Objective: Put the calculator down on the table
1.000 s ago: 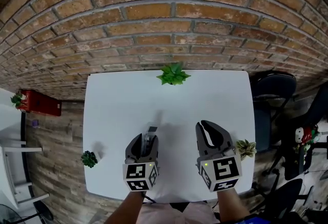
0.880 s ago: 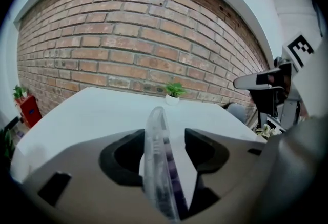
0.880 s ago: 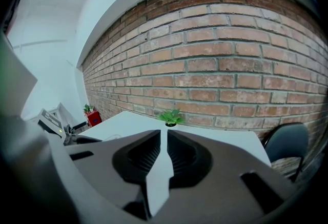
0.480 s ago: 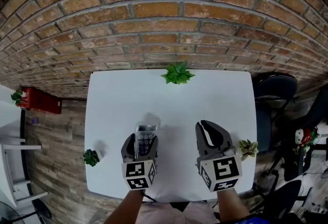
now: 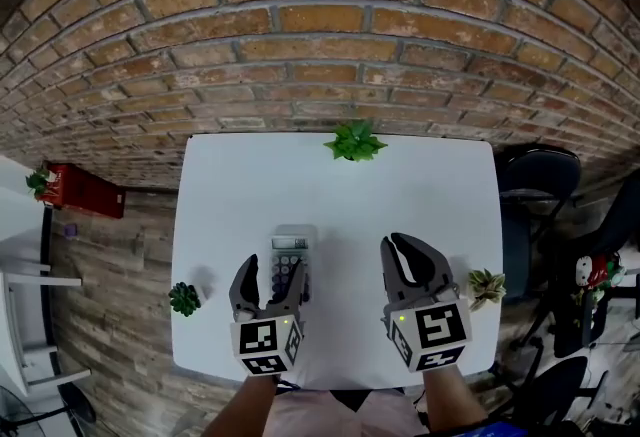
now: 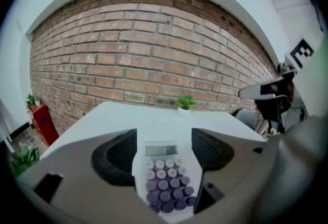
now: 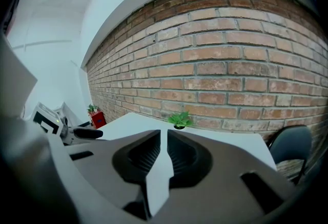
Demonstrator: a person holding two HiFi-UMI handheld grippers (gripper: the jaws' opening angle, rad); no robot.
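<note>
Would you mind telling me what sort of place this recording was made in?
Probably an office or studio workspace: a white table stands by a bare brick wall, a black office chair sits beside it, and a calculator and a small potted plant are on the table.

Grips two dark grey, curved tongs with ribbed inner pads: left tongs (image 5: 272, 275) opening, calculator (image 5: 289, 255) between the jaws; right tongs (image 5: 398, 245) alike in build. Carries at 6 o'clock of each a white marker cube (image 5: 265, 347) with black squares and a small green light. Shows bare forearms and a pale pink garment (image 5: 330, 413).
</note>
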